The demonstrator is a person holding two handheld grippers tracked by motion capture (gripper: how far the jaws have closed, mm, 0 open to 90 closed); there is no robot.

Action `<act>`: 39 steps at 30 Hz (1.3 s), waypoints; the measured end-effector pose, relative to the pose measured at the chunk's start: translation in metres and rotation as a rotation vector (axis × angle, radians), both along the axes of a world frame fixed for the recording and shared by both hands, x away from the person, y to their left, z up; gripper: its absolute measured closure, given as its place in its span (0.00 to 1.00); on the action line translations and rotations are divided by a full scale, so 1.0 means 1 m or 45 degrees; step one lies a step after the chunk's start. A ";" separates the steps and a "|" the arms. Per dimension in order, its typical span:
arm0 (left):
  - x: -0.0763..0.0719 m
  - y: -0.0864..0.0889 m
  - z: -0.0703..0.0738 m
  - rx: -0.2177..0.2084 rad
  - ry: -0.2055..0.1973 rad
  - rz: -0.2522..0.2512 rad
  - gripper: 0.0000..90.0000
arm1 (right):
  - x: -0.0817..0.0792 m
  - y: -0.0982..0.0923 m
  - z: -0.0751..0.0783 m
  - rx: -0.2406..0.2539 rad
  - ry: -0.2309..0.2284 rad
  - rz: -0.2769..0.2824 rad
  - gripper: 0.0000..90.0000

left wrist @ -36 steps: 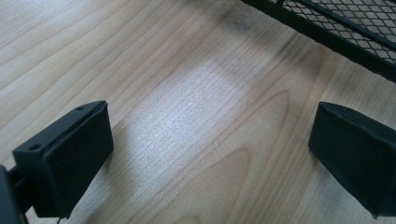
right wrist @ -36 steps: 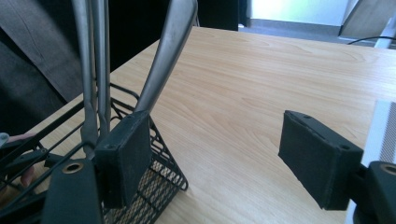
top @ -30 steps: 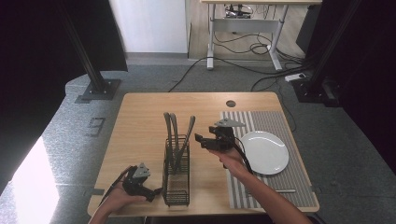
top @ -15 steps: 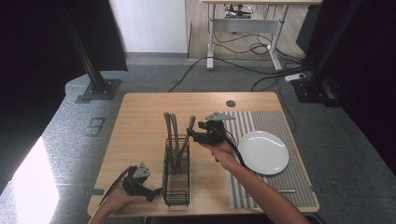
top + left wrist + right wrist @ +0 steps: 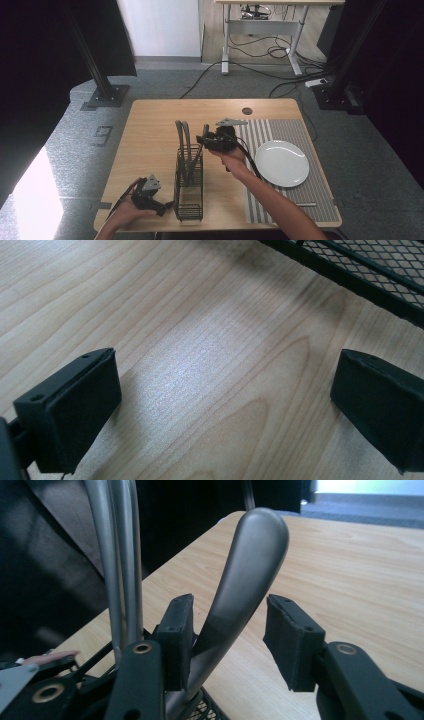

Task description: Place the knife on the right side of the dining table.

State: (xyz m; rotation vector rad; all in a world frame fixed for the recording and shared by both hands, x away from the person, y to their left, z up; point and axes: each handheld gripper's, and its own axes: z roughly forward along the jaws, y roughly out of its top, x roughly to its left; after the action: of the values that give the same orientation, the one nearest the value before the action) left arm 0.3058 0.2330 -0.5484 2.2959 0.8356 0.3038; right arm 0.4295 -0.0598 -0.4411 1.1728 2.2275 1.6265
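A smooth, curved grey metal utensil handle (image 5: 250, 575) rises from the black wire-mesh caddy (image 5: 189, 186) near the counter's (image 5: 150, 130) front edge. The right gripper (image 5: 227, 640) reaches in level from the right – its black jaws have just been closing, with the handle between them, one pad touching and the other still apart. The left gripper (image 5: 225, 410) rests by the front left corner, jaws wide over bare wood grain.

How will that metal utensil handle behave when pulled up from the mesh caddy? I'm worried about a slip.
The utensil handle looks smooth, polished and tapered, so it may slide between the pads. It seems rigid metal, unlikely to bend. The mesh caddy is tall and narrow, so a sideways tug could tip it.
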 end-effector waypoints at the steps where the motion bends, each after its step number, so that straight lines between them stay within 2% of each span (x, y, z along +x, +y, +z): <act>1: 0.000 0.000 0.000 0.000 0.000 0.000 0.00 | 0.001 0.000 0.000 0.004 0.002 0.004 0.61; 4: 0.000 0.000 0.000 0.000 0.001 0.000 0.00 | 0.001 0.000 -0.001 0.005 -0.007 0.017 0.63; 8: 0.000 0.000 0.000 -0.001 0.001 0.000 0.00 | 0.000 0.001 0.001 0.006 -0.026 0.050 0.74; 10: 0.000 0.000 0.000 -0.001 0.001 0.000 0.00 | -0.002 0.001 0.001 0.004 -0.029 0.049 0.75; 14: 0.000 0.000 0.000 0.000 0.001 0.000 0.00 | 0.001 -0.001 0.001 0.043 0.024 0.062 0.77; 20: 0.000 0.000 0.000 0.000 0.000 -0.003 0.00 | 0.000 -0.004 0.003 0.084 0.053 0.064 0.80; 24: 0.000 0.000 0.000 -0.001 0.001 -0.003 0.00 | -0.003 -0.008 0.011 0.153 0.033 0.074 0.85; 29: 0.000 0.000 0.000 -0.001 0.001 -0.003 0.00 | -0.008 -0.010 0.017 0.161 0.024 0.096 0.88; 34: 0.000 0.000 0.000 0.004 0.001 -0.005 0.00 | -0.013 -0.014 0.024 0.227 0.021 0.135 0.91; 37: 0.000 0.000 0.000 0.002 0.001 -0.006 0.00 | -0.018 -0.016 0.030 0.198 -0.030 0.128 0.92; 39: 0.000 0.000 0.000 0.002 0.001 -0.005 0.00 | -0.020 -0.020 0.034 0.214 -0.034 0.133 0.92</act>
State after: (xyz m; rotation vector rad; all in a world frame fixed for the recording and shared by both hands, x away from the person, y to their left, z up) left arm 0.3059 0.2333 -0.5483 2.2992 0.8312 0.3019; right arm 0.4099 -0.0795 -0.4069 1.0805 2.2064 1.8903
